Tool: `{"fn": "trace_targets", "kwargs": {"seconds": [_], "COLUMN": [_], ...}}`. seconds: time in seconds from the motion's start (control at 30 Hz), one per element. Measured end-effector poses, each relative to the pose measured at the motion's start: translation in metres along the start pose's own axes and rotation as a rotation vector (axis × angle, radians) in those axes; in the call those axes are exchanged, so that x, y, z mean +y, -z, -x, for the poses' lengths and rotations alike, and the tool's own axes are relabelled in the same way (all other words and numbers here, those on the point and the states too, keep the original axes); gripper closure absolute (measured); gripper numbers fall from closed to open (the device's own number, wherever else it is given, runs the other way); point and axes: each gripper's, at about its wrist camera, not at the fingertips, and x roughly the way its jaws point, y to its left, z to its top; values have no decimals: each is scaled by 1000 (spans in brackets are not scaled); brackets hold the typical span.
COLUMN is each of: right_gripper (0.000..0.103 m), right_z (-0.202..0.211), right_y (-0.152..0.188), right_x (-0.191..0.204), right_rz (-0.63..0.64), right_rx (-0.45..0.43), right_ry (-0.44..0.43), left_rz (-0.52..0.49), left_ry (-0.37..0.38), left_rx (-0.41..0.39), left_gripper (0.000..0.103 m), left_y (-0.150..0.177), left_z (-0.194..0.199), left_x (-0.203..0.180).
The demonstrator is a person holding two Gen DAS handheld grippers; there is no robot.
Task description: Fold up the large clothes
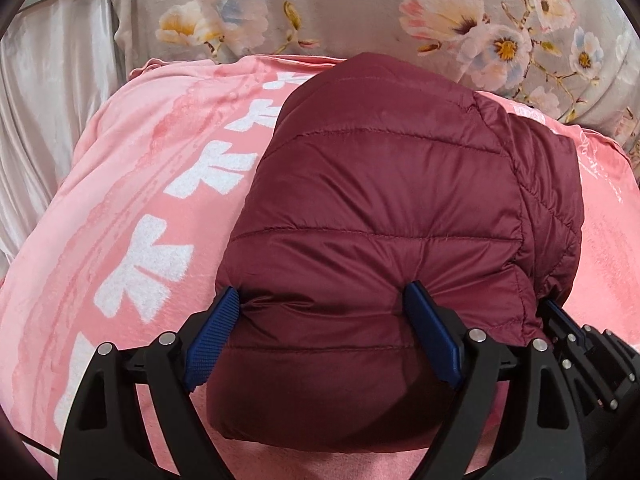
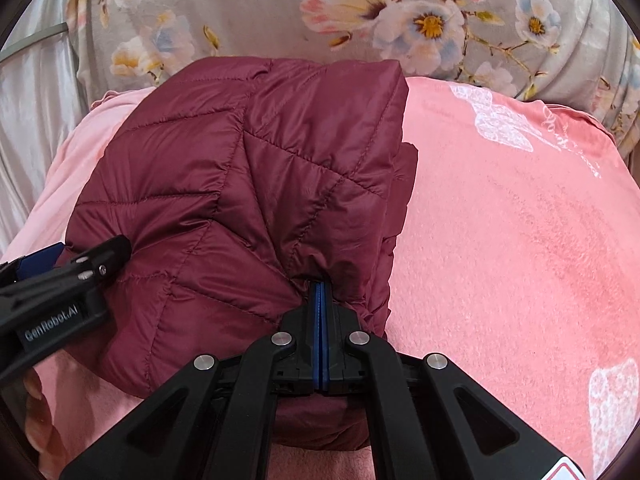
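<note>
A maroon quilted puffer jacket (image 1: 380, 180) (image 2: 240, 160) lies folded into a thick bundle on a pink blanket (image 1: 120, 200) (image 2: 520, 240). My left gripper (image 1: 322, 290) straddles the bundle's near end. Its blue pads stand wide apart and press into the padding on both sides, and the fabric puckers at each pad. Seen from the right wrist, it (image 2: 80, 256) comes in from the left edge. My right gripper (image 2: 320, 284) is shut on a gathered pinch of the jacket's near right edge; in the left wrist view it (image 1: 554, 308) sits at the bundle's right corner.
The pink blanket, printed with white shapes, spreads to both sides of the jacket. Grey floral bedding (image 1: 360, 8) (image 2: 240, 8) rises behind it. Shiny pale fabric (image 1: 48, 100) (image 2: 32, 100) hangs at the far left.
</note>
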Motion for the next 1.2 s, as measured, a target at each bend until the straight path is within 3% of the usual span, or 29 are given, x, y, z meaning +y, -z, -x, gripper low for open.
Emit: {"fn": "trace_targets", "kwargs": {"seconds": [0.67,0.8,0.97,1.07,1.2], "right_gripper": [103,102,95,82,81], "right_z": [-4,8,40,59,77], "right_y": [-2,0,11,18,30], "right_x": [10,12,7,4,2], "right_rz": [45,45,4,-10,7], "right_rx": [10,-27,-59,-84,-97], "right_ry": [59,66,30,11,8], "left_rz": [-7,6,44,54,40], "left_ry": [-43,-36,-15,-14,-40], "left_rx": [-63,-77,-99,-124,-168], "left_gripper": [20,19,12,11,9], "left_y": [12,12,18,27,43], "left_z": [-4,-1,19,35,57], "left_x": [-6,-4,5,7,2]}}
